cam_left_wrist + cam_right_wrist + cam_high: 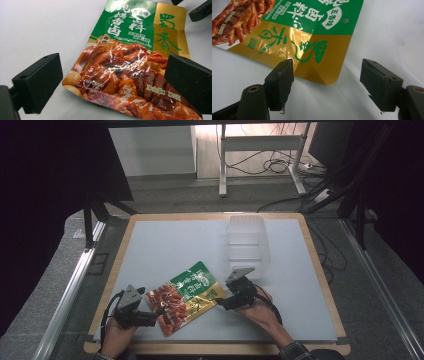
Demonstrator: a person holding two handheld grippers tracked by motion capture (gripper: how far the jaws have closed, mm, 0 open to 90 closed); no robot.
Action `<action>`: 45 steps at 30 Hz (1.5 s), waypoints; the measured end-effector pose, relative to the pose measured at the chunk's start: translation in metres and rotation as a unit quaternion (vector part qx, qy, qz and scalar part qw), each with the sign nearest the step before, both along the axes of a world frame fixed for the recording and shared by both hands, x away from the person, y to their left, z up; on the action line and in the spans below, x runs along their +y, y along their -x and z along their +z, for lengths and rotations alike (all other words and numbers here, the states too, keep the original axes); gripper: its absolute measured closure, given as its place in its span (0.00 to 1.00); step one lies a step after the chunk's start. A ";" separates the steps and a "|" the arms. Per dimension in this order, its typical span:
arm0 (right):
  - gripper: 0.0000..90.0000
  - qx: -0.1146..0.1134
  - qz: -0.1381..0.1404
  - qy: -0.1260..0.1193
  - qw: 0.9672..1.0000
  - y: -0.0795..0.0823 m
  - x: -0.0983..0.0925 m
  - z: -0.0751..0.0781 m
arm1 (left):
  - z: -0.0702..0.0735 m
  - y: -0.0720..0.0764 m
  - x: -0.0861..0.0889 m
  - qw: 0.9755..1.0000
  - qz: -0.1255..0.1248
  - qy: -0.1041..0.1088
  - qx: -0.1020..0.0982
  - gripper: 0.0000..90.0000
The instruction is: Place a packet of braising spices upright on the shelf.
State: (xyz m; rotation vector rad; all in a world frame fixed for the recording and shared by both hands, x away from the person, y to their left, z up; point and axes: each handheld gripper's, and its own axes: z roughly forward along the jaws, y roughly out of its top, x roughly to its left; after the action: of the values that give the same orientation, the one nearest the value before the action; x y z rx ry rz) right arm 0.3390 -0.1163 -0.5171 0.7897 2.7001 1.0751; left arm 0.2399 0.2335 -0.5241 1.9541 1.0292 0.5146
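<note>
A snack pouch (187, 295) printed green, gold and red lies flat on the white mat near the front edge. My left gripper (156, 315) sits at its red end, and in the left gripper view the black jaws (116, 80) stand wide apart over the pouch (125, 62) with its lower edge between them. My right gripper (221, 303) is at the gold corner. In the right gripper view its jaws (329, 77) are apart, the pouch corner (322, 67) lies between them, and the pads do not press on it.
A clear plastic container (246, 242) stands on the mat behind the right gripper. The white mat (165, 245) covers a wooden table (122, 247). A desk frame and cables are on the floor beyond.
</note>
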 end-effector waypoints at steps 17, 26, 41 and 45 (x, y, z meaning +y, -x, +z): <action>0.45 0.020 0.026 -0.009 0.999 -0.013 0.021 0.001 | 0.000 0.000 0.002 1.000 0.008 -0.001 -0.001 0.02; 0.60 0.013 0.036 0.012 0.999 -0.024 0.033 0.001 | 0.001 0.000 0.005 1.000 0.018 0.003 -0.005 0.02; 0.76 0.013 0.052 0.034 0.998 -0.048 0.068 0.009 | 0.001 0.001 0.006 1.000 0.022 -0.003 -0.006 0.02; 0.90 0.006 0.056 0.049 0.997 -0.047 0.073 0.009 | 0.001 0.001 0.005 1.000 0.021 -0.007 -0.006 0.02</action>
State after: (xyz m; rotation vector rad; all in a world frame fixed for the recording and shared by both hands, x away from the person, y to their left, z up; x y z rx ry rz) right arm 0.3862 -0.0435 -0.5085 0.6382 2.8117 0.9540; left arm 0.2394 0.2382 -0.5234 1.9439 1.0628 0.5575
